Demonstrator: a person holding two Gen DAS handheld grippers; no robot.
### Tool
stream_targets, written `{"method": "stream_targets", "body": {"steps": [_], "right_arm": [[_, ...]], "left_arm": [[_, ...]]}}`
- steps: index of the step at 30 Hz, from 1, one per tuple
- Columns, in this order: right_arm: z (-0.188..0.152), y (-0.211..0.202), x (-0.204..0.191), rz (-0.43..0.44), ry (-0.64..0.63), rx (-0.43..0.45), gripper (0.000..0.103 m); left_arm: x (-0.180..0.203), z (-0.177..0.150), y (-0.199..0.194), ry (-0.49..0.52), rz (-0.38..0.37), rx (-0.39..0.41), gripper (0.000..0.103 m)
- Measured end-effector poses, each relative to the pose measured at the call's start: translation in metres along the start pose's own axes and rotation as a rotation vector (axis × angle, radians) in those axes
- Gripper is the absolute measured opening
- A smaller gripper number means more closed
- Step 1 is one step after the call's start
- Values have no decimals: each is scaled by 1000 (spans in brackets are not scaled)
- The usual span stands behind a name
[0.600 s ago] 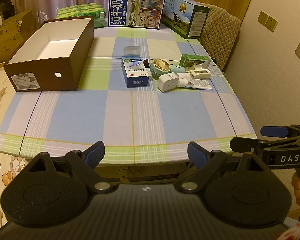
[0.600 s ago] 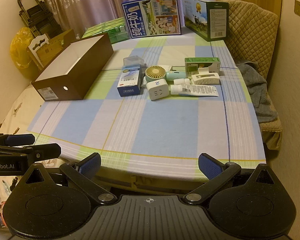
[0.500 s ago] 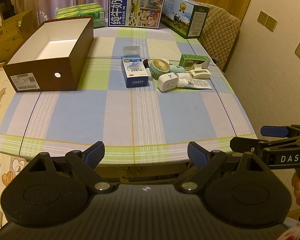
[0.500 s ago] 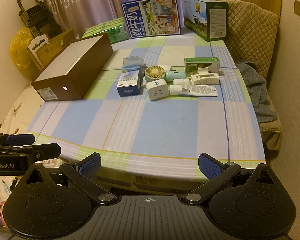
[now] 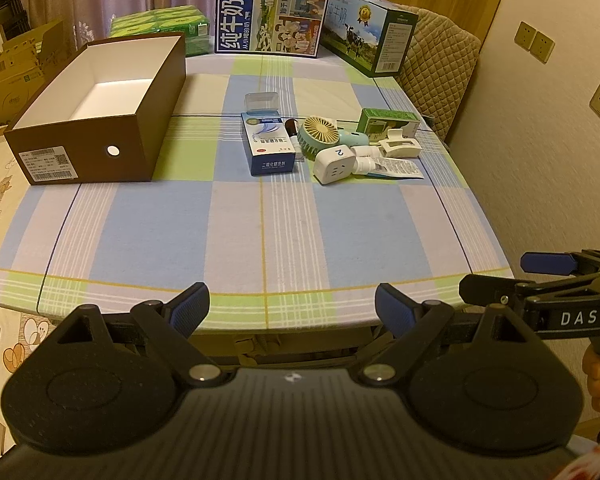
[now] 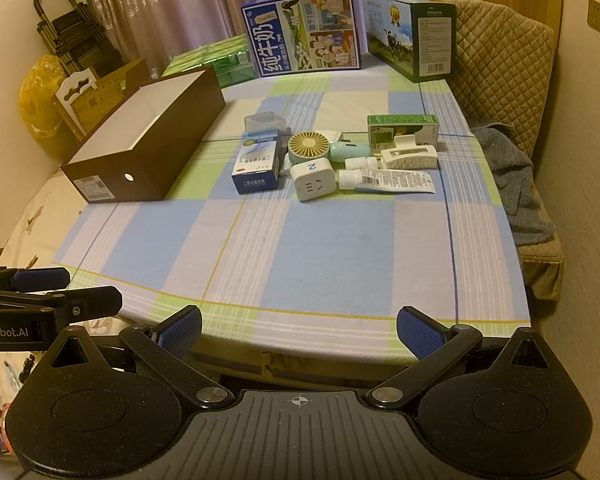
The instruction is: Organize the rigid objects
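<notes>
One "DAS"-lettered right gripper (image 5: 540, 276)

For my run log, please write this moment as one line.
phase: start | left gripper: jaws open, empty | right gripper: jaws open, empty | brown box: empty | items: clustered on table

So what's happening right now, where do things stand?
Left gripper and right gripper open, empty, short of the table edge. Brown box empty; small items clustered mid-table, untouched. Nothing in the way.

Checked woven cloth covers the table (image 5: 260, 232); the brown shoebox (image 5: 100, 128) looks like matt cardboard, white inside; the white plug adapter (image 6: 313, 182) is smooth plastic.
</notes>
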State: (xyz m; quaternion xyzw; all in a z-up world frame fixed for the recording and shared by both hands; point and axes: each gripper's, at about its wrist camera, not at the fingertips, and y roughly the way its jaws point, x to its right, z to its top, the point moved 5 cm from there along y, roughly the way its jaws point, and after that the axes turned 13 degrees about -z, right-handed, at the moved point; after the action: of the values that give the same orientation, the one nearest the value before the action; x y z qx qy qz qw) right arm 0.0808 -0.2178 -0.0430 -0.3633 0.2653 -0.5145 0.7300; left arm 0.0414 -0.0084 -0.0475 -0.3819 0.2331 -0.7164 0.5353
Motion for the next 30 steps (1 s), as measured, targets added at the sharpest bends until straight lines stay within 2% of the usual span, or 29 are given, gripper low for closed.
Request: {"method": "stream_targets", "body": {"steps": [22, 30], "right_arm": [[1, 2, 1, 3, 5, -3, 101], [5, 10, 20, 1, 24, -5, 101]], "left_arm": [[5, 1, 3, 3, 1, -3, 88], [15, 5, 13, 5, 1, -10, 88]]}}
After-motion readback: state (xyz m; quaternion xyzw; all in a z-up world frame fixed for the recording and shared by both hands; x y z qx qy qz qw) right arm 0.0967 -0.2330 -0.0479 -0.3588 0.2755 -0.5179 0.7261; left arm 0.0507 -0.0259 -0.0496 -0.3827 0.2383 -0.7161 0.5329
